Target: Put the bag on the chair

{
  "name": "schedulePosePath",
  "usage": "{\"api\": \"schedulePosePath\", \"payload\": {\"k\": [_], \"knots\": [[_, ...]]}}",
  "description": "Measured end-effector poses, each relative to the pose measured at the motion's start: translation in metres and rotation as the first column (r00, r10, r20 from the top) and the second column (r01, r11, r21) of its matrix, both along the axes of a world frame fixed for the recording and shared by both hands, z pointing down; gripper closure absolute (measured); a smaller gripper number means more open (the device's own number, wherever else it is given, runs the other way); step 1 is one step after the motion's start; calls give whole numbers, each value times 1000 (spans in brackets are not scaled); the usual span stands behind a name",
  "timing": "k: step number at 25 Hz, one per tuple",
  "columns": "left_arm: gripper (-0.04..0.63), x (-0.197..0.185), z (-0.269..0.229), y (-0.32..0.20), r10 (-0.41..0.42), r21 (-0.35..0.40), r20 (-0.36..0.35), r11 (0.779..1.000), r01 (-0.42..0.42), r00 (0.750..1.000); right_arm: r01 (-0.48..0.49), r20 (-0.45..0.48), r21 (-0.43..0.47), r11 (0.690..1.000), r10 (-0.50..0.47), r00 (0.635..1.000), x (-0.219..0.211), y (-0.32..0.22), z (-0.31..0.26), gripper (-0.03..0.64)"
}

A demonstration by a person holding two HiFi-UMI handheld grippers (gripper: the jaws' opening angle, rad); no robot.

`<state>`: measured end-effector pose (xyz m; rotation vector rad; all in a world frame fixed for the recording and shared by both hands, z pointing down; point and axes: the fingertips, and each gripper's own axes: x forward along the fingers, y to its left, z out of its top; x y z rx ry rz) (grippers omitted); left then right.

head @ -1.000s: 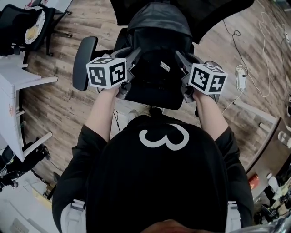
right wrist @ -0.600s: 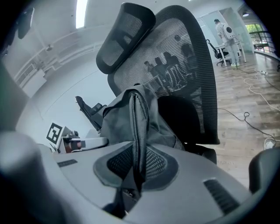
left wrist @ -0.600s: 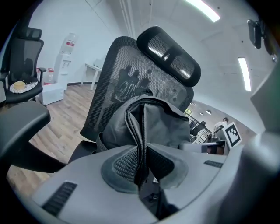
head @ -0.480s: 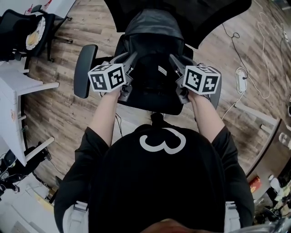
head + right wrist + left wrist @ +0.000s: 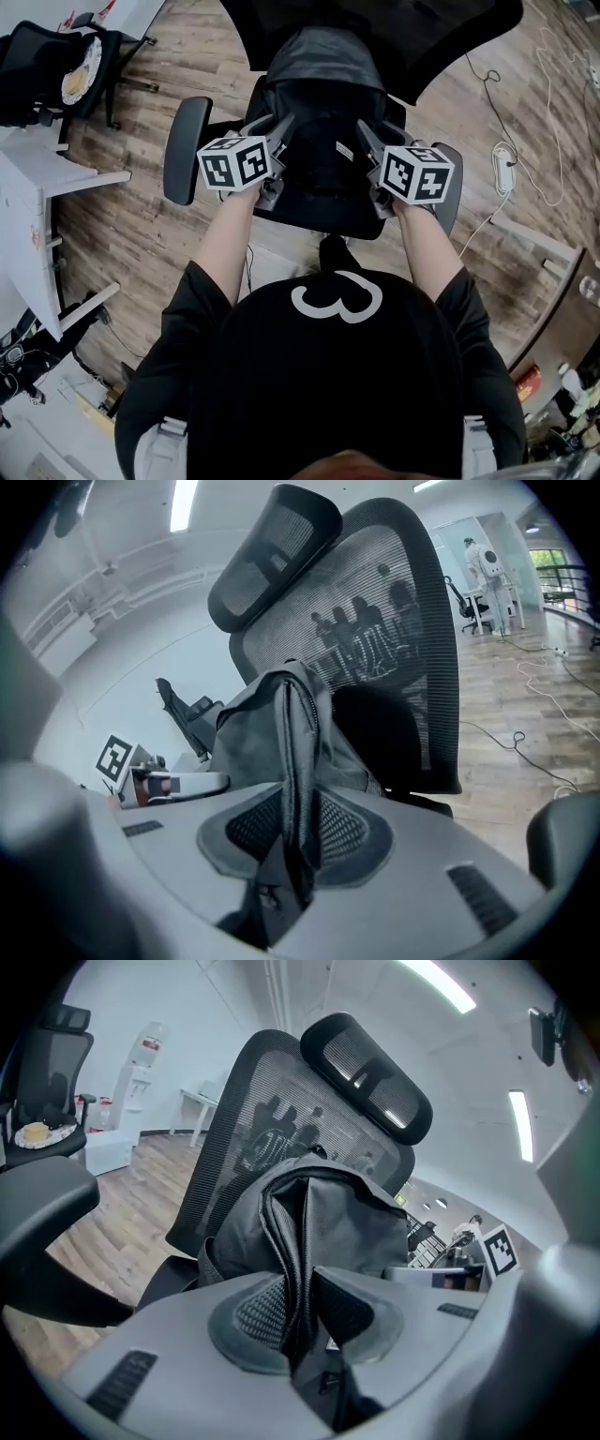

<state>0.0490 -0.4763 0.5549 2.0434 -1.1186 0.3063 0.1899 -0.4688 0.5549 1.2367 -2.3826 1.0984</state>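
Note:
A black bag point(image 5: 323, 94) sits on the seat of a black mesh office chair point(image 5: 450, 37), leaning toward its backrest. My left gripper point(image 5: 284, 124) holds the bag's left side. In the left gripper view its pads press a fold of the bag point(image 5: 347, 1222) at the left gripper point(image 5: 302, 1312). My right gripper point(image 5: 366, 129) is on the bag's right side. Its jaws are opening, with a seam of the bag point(image 5: 253, 733) still pinched between the pads of the right gripper point(image 5: 298, 827).
The chair's armrests point(image 5: 185, 150) point(image 5: 448, 202) flank the grippers. A second chair with a plate on it point(image 5: 47, 66) and a white table point(image 5: 28, 206) stand at the left. Cables and a power strip point(image 5: 506, 155) lie on the wood floor at the right.
Both grippers and the bag have shifted a little toward the chair's backrest. The hold on the bag looks the same on both sides.

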Motion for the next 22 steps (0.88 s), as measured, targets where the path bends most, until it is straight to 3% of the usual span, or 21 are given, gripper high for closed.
{"api": "schedulePosePath", "payload": {"k": [3,5,8,15,22], "knots": [[518,3,-3,1,2,-2,1,1000,-2,1000,-32,-7,1,999,32,999,7,3,-1,503],[469,1,-2,4,4,-15,-1,1000,-4,1000,-50,-11,5,999,50,999,11,6,-4,458],[399,-6,0,13,-5,-34,7,999,5,1000,-67,-11,17,998,67,998,17,12,-10,440],[365,-16,-10,39,-60,-24,34,998,61,998,-81,-5,94,992,82,997,32,45,-42,428],[365,-23,-35,98,-8,-16,-18,1000,7,1000,-15,73,182,983,2,997,17,105,-99,428]]}}
